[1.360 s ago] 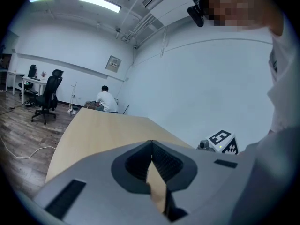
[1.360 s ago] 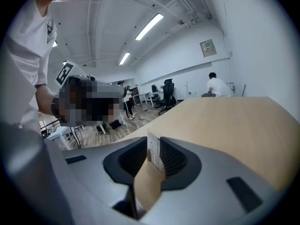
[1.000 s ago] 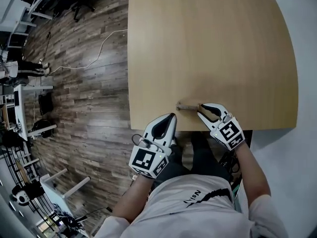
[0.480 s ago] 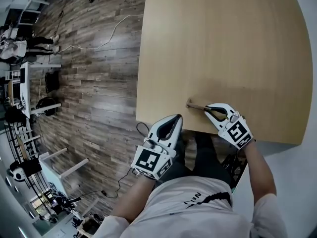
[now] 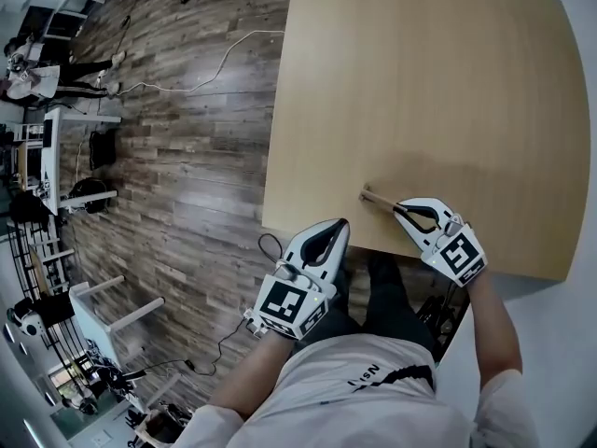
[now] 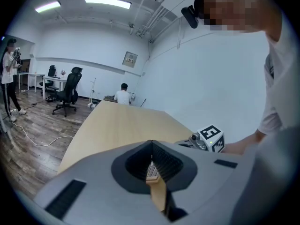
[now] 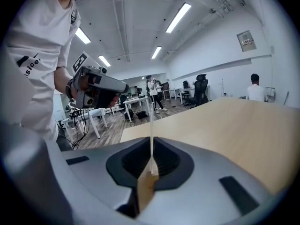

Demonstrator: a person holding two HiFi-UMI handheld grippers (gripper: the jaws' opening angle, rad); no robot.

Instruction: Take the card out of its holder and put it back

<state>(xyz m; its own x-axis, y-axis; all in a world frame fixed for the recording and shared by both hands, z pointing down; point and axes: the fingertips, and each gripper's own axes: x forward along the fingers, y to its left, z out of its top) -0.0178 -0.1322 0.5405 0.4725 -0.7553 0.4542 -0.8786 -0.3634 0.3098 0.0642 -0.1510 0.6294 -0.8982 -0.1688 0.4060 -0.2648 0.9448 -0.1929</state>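
A thin flat card holder shows edge-on just above the wooden table near its front edge; I cannot tell the card apart from it. My right gripper is shut on its near end. In the right gripper view the thin pale sheet stands up from between the shut jaws of that gripper. My left gripper hangs off the table's front edge, to the left of the holder and apart from it. Its jaws are shut with nothing between them.
Wood-plank floor lies left of the table, with a white cable across it. Desks, office chairs and standing people are at the far left. A person sits at the table's far end. The tabletop bears nothing else.
The head camera has swung, so the table sits further right in view. Both grippers keep about the same places at the front edge, the right one still shut on the holder.
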